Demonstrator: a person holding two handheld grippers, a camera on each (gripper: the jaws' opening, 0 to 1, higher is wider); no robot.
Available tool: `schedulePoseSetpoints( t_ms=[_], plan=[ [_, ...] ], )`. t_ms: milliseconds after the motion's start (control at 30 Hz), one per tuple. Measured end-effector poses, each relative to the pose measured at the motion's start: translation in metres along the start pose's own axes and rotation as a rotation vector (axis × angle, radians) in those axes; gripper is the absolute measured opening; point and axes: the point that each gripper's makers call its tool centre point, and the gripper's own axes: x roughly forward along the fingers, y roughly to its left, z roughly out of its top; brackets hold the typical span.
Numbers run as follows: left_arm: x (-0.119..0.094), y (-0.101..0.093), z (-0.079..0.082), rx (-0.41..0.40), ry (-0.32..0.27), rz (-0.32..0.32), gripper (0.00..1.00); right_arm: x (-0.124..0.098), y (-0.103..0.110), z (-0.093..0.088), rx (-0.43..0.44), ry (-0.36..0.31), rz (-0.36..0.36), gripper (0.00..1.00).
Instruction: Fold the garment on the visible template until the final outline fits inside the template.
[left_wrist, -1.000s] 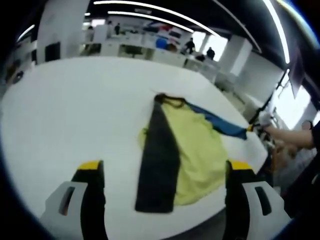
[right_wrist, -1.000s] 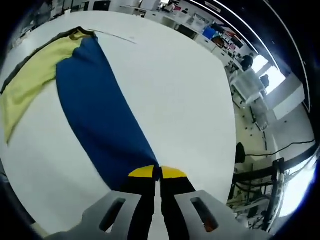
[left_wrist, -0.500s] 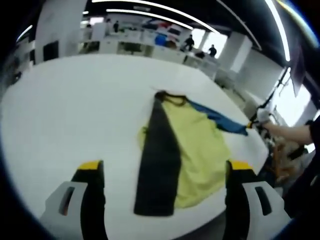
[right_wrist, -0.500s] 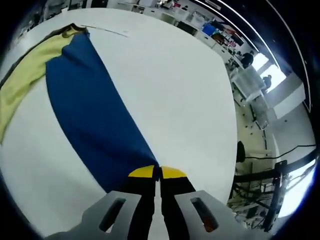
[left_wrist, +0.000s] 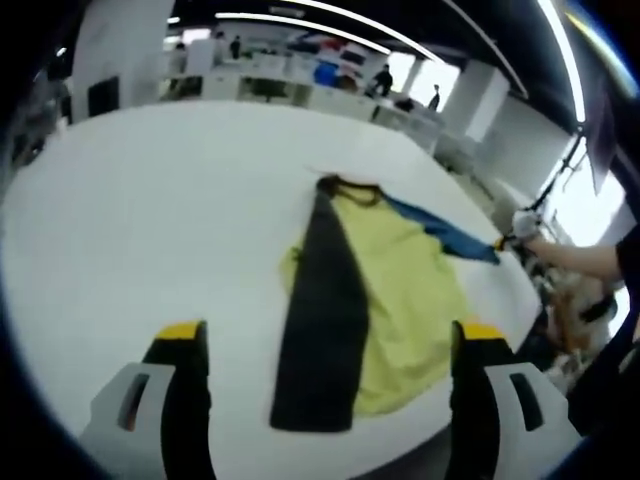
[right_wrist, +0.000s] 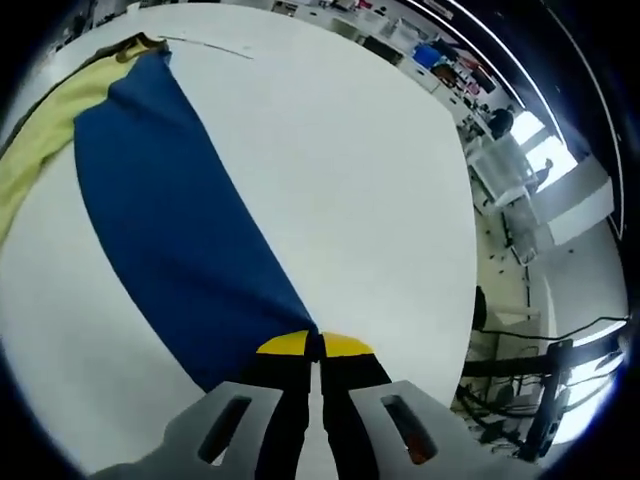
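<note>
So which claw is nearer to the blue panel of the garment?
Right. The right claw is shut on the blue panel at its corner; the left claw hangs open, apart from it, above the black panel.

— Clearance ahead of my left claw (left_wrist: 322, 345)?
— Jaws stand wide apart. Between them the garment (left_wrist: 365, 300) lies flat; bare white table (left_wrist: 130, 220) extends left of it.
— Right side?
— My right claw (right_wrist: 319, 346) is clamped on the blue panel (right_wrist: 170, 210), stretched above the table. Open surface lies right of it.
</note>
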Motion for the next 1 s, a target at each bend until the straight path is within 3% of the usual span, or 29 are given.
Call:
schedulePoseSetpoints(
  t_ms=[500, 1000],
  plan=[
    [0.009, -0.002, -0.003, -0.002, 0.016, -0.005, 0.96, 0.01, -0.02, 0.004, 0.025, -0.008, -0.011, 0.03],
    [0.009, 0.001, -0.007, -0.011, 0.025, -0.006, 0.96, 0.011, -0.022, 0.005, 0.034, -0.003, -0.014, 0.04]
  ],
)
